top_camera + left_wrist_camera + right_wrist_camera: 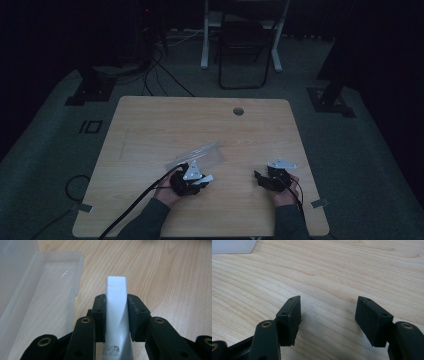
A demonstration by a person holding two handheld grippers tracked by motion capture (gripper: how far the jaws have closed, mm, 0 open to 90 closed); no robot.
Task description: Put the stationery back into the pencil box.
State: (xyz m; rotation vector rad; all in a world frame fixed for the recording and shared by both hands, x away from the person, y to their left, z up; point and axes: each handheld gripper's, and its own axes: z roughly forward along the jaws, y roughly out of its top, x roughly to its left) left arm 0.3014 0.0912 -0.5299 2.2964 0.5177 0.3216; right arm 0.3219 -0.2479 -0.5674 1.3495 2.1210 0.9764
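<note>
A white flat tube with a square-ended cap is clamped between the pads of my left gripper, its cap end sticking out past the jaws over the wooden table. From above, the left gripper sits at the near middle of the table with the tube's white end pointing right. A clear plastic box lies open just left of the tube; in the high view the clear box lies just beyond the left gripper. My right gripper hovers low over bare wood, jaws wide apart with nothing between them, at the near right.
The wooden table has a round cable hole near its far edge. Cables trail off the near left edge. A folding chair and stand legs are on the dark floor beyond the table.
</note>
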